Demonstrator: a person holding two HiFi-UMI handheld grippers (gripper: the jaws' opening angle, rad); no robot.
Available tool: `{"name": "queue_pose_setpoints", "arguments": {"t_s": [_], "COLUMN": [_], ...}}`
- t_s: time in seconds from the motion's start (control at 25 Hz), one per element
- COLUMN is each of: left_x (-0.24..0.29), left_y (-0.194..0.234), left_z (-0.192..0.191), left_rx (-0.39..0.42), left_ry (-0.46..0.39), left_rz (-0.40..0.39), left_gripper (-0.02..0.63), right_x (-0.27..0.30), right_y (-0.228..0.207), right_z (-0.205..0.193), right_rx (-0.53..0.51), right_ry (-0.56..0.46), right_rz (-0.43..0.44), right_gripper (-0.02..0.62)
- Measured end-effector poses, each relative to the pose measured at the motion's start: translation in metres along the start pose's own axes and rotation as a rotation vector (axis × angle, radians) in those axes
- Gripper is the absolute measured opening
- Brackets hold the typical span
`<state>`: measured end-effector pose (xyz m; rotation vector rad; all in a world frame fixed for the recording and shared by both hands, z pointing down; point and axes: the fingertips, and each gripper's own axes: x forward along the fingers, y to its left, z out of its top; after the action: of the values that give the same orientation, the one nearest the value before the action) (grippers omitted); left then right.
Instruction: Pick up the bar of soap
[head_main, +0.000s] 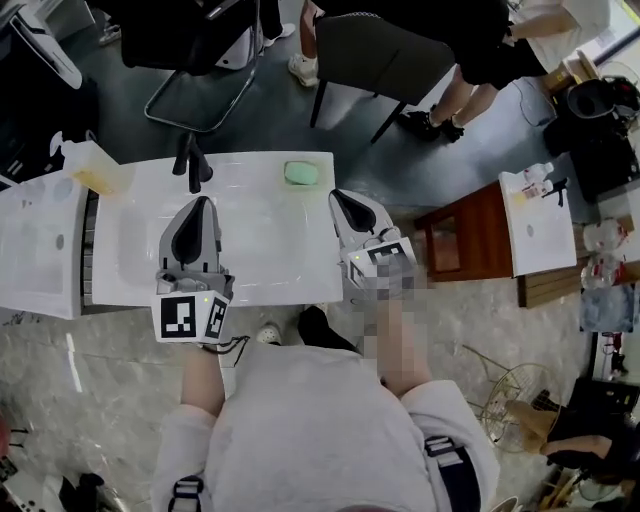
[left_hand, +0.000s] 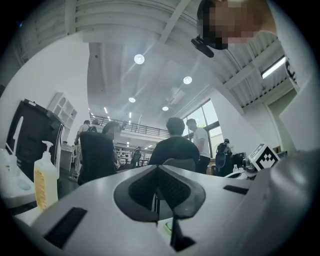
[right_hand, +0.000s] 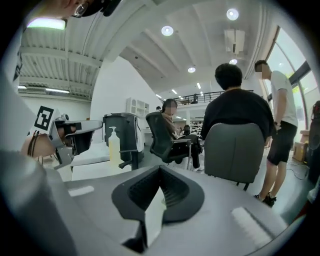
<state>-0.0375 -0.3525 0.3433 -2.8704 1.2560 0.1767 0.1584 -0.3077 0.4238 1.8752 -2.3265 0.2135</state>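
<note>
The pale green bar of soap (head_main: 301, 173) lies on the back ledge of the white sink (head_main: 265, 262), right of the black faucet (head_main: 190, 160). My left gripper (head_main: 200, 204) hovers over the basin's left half with its tip just short of the faucet; its jaws are together and hold nothing. My right gripper (head_main: 339, 196) sits at the sink's right edge, a short way in front and to the right of the soap, shut and empty. In the two gripper views, the left gripper (left_hand: 158, 169) and the right gripper (right_hand: 160, 169) both point out across the room.
A soap dispenser bottle (head_main: 85, 163) stands at the sink's back left corner. A second white basin (head_main: 40, 245) adjoins on the left. A grey chair (head_main: 385, 60) and seated people are behind the sink. A wooden stand (head_main: 465, 240) with another white top is to the right.
</note>
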Motion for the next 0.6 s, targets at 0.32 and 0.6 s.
{"name": "queue_pose_setpoints", "arguments": {"t_s": [0.32, 0.6], "left_x": [0.02, 0.028], "left_y": [-0.004, -0.008], "left_z": [-0.015, -0.025], "left_rx": [0.001, 0.009], "left_ry": [0.022, 0.04], "left_rz": [0.1, 0.181], "left_gripper": [0.008, 0.008], "right_x": [0.059, 0.097], "right_y": [-0.033, -0.047], "right_z": [-0.042, -0.081], "right_rx": [-0.013, -0.021], "right_ry": [0.166, 0.309], "right_rz": [0.156, 0.282], "right_gripper": [0.011, 0.043]}}
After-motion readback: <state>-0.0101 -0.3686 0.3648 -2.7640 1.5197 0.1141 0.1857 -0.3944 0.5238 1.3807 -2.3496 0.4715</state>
